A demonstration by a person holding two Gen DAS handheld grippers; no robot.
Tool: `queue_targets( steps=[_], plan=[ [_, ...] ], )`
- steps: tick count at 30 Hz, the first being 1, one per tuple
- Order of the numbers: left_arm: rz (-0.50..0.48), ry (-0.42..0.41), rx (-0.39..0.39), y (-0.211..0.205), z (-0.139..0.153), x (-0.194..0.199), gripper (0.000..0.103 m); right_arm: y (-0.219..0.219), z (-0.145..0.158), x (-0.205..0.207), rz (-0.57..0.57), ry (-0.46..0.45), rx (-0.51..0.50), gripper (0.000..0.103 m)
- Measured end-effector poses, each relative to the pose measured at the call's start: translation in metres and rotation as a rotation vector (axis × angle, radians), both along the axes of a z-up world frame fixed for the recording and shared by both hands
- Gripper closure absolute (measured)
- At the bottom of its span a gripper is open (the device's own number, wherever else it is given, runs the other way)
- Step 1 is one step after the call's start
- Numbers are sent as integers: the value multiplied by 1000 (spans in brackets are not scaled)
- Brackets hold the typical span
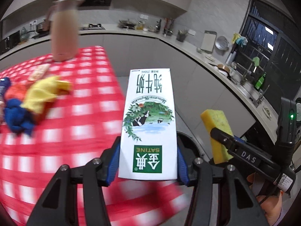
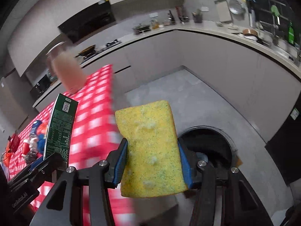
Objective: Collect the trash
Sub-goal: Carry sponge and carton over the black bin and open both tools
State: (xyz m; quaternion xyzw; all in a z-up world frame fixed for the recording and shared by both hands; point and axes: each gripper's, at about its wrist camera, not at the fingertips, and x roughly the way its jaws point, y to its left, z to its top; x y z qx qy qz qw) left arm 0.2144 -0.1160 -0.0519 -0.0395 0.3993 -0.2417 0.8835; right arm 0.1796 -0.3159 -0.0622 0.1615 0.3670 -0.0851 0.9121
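Left gripper [image 1: 148,162] clamps milk carton [image 1: 149,124]; right gripper [image 2: 152,162] clamps sponge [image 2: 150,146]. Bin [image 2: 208,143] just beyond right fingers; early release risks floor drop.

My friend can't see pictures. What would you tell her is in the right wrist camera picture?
The right gripper holds a yellow sponge in its blue-padded jaws above a grey floor, with a round black trash bin just beyond it. To the left, the left gripper holds a milk carton over a table with a red-and-white checked tablecloth.
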Motion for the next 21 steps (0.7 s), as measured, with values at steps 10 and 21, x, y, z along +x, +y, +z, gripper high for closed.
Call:
queue_targets(
  steps=[10, 21],
  plan=[
    [-11, 97, 50, -103, -46, 1, 49, -112, -43, 0, 25, 90, 22, 50],
    [43, 255, 161, -145, -126, 15, 49, -145, -122, 35, 120, 208, 65, 50]
  ],
)
